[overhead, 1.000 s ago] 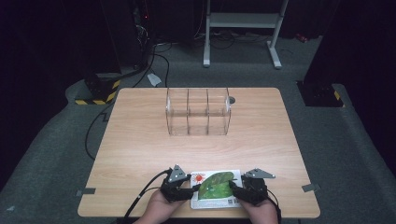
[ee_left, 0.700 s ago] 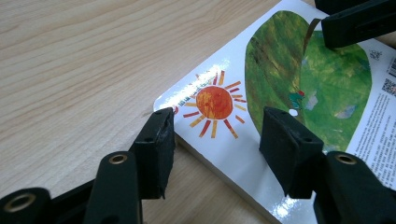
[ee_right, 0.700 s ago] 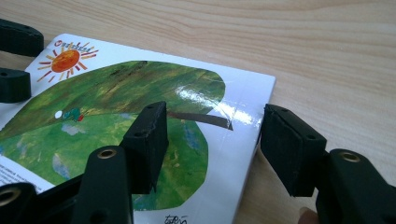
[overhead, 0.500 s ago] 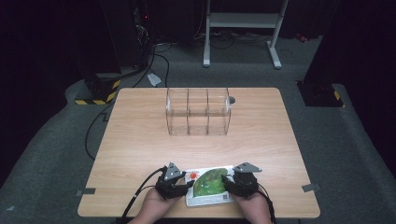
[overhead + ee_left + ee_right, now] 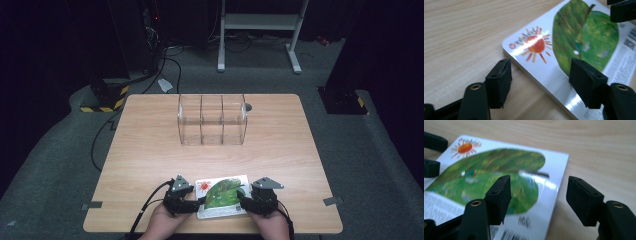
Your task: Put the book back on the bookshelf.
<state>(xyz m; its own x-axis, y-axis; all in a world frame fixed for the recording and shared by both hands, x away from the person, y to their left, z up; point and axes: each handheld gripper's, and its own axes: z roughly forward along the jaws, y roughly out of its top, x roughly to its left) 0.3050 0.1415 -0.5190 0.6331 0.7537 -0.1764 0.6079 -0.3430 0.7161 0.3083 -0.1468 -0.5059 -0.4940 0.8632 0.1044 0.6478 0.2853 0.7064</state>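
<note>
A thin picture book lies flat on the table, close to the near edge where the person sits, with a green leaf and a small sun printed on its cover. Its long axis runs left to right across the table, and the clear box with three compartments stands well apart from it, toward the far side. The left gripper sits at the book's left short edge and the right gripper at its right short edge, so each hand is about equally near its own end. Both have just been opening. In the left gripper view the jaws stand apart, one over the bare wood just beside the book's edge and the other over the cover, and neither pad presses on it. In the right gripper view it is the same on the opposite side: one jaw over the cover, one over the wood past the edge, nothing clamped. Any lift would seem to need each gripper to bite its short edge, with the book spanning the gap between the hands.
</note>
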